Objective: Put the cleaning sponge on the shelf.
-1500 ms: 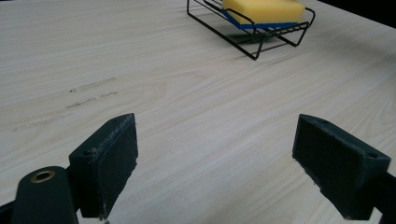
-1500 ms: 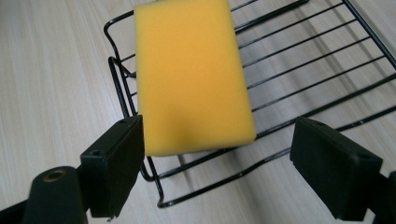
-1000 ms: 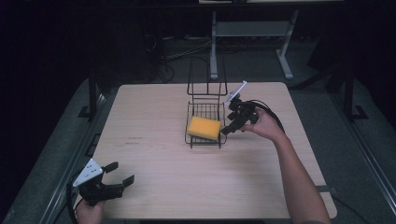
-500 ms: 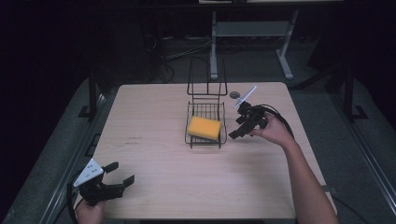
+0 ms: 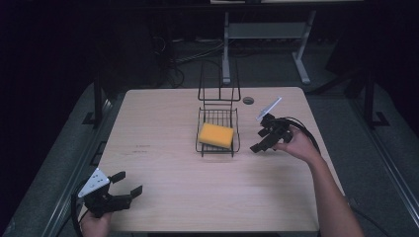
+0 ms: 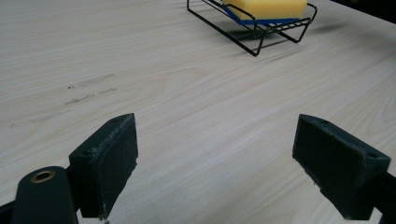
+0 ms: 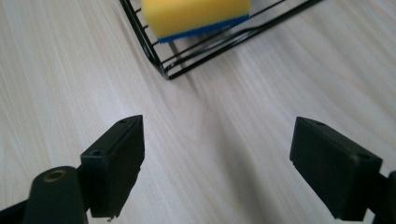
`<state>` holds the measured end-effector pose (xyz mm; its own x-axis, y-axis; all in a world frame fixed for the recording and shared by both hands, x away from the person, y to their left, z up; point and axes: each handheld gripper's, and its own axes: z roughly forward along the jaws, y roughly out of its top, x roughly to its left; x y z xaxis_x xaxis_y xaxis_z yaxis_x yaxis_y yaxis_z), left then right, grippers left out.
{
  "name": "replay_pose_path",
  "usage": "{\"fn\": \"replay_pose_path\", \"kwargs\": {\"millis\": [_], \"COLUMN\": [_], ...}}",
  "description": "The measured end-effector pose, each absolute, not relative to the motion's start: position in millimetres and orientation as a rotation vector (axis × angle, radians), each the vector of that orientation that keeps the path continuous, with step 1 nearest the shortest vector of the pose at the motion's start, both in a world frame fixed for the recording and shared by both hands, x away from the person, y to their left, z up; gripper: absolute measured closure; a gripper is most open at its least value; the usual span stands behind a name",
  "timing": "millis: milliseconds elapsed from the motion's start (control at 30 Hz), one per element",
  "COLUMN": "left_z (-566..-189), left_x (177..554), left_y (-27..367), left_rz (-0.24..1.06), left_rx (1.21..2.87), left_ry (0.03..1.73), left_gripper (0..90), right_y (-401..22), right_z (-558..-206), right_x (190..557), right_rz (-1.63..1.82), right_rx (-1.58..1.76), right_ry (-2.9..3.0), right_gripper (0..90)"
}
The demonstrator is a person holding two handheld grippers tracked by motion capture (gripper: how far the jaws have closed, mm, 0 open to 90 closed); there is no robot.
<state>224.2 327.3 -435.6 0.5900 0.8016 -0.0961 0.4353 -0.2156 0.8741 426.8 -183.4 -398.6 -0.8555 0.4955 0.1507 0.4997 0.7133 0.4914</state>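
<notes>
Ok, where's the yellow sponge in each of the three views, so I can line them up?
High view: the sponge lies in the black wire rack at table centre, left of the right gripper.
Left gripper view: sponge at the top edge, right of centre, in the rack.
Right gripper view: sponge at top centre, in the rack.
Shared landmark: the rack's black wire rim under the sponge's blue underside.
</notes>
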Motion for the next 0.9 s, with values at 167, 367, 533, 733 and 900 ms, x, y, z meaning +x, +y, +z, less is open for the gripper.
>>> {"fn": "replay_pose_path", "kwargs": {"millis": [167, 367, 533, 733, 900], "left_z": [-435.7, -435.7, -435.6, -435.8, -435.2], "left_x": [224.4, 224.6, 224.3, 224.2, 223.6], "left_y": [326.7, 326.0, 325.4, 325.5, 325.7], "left_rz": [0.473, 0.472, 0.473, 0.473, 0.475], "left_rx": [1.849, 1.854, 1.854, 1.854, 1.858], "left_ry": [1.0, 0.996, 0.996, 0.997, 0.996], "left_gripper": [13.4, 13.4, 13.4, 13.4, 13.4], "right_y": [-190.6, -199.9, -205.9, -212.8, -218.0], "right_z": [-404.2, -409.2, -412.4, -416.4, -421.4], "right_x": [418.8, 408.2, 398.8, 387.3, 380.7], "right_rz": [-0.827, -0.842, -0.852, -0.858, -0.858], "right_rx": [-0.857, -0.881, -0.892, -0.901, -0.911], "right_ry": [-2.899, -2.886, -2.885, -2.885, -2.885], "right_gripper": [17.5, 17.5, 17.6, 17.6, 17.7]}}
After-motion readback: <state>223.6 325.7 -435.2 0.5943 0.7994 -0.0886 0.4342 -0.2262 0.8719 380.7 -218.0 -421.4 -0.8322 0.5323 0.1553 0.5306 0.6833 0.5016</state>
